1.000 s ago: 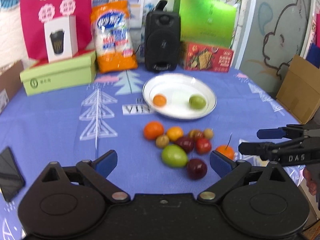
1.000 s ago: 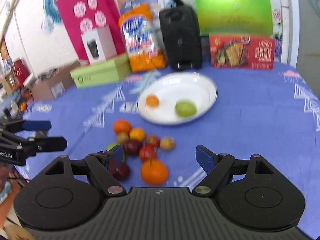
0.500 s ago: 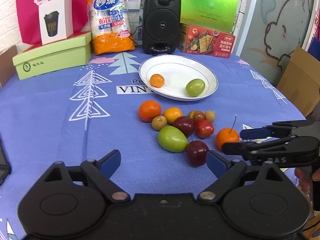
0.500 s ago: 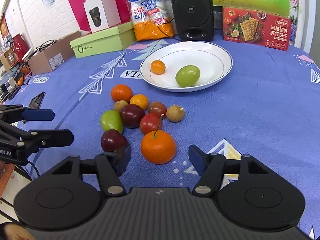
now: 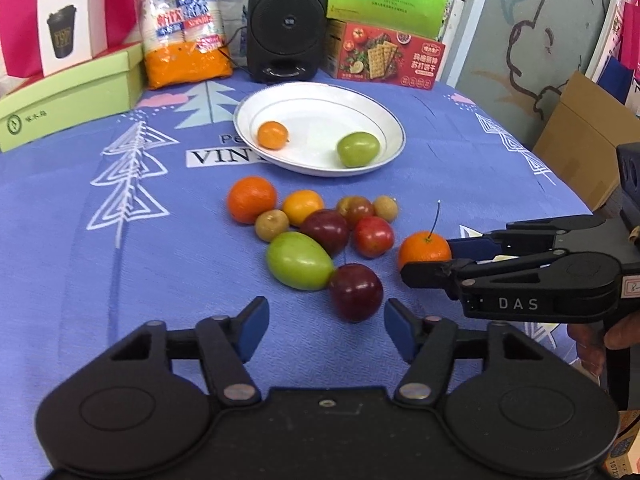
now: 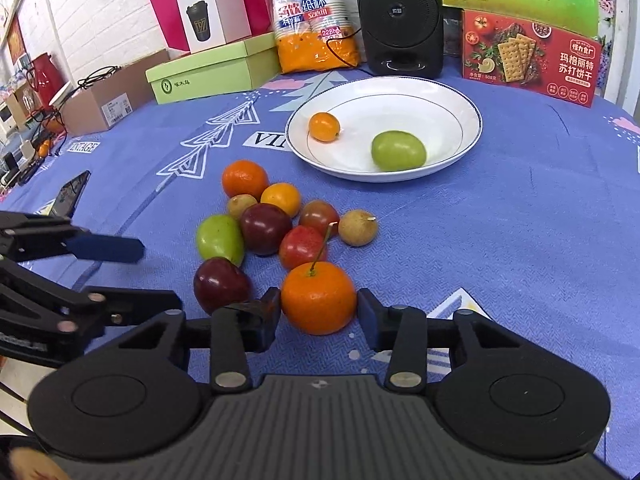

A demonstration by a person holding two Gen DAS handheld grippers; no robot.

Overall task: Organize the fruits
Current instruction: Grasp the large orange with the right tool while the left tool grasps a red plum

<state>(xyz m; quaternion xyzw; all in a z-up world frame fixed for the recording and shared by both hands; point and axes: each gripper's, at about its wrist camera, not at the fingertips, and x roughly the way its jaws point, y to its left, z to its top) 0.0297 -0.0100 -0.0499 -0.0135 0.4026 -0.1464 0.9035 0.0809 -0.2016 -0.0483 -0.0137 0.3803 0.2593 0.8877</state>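
Fruit lies in two groups on the blue tablecloth (image 6: 540, 240). Two pieces already sit in the white plate (image 6: 468, 136): a small orange fruit (image 6: 324, 127) and a green fruit (image 6: 398, 151). The rest remain loose in a cluster in front of the plate, touching or nearly touching one another: oranges, dark red plums, red fruit, small brown fruit and one large green fruit (image 5: 300, 260).

A stemmed orange (image 6: 319, 298) sits at the near edge of that cluster, between the jaws of the right gripper (image 6: 318, 316). Those jaws are closing; one pad appears to touch the orange's side, while a narrow gap shows at the other, so no firm grip is evident.

The left gripper (image 5: 326, 330) stands wide with its jaws beginning to close. A dark red plum (image 5: 355, 291) lies just ahead of its fingertips, not yet fully between them, and nothing is held.

Assessment: the task is at an early stage. Two fruits are placed and roughly ten are left on the cloth. Both grippers appear set to lift one piece each.

Beyond the plate stand a speaker (image 5: 287, 20), a cracker box (image 5: 386, 56) and a green box (image 5: 72, 92).
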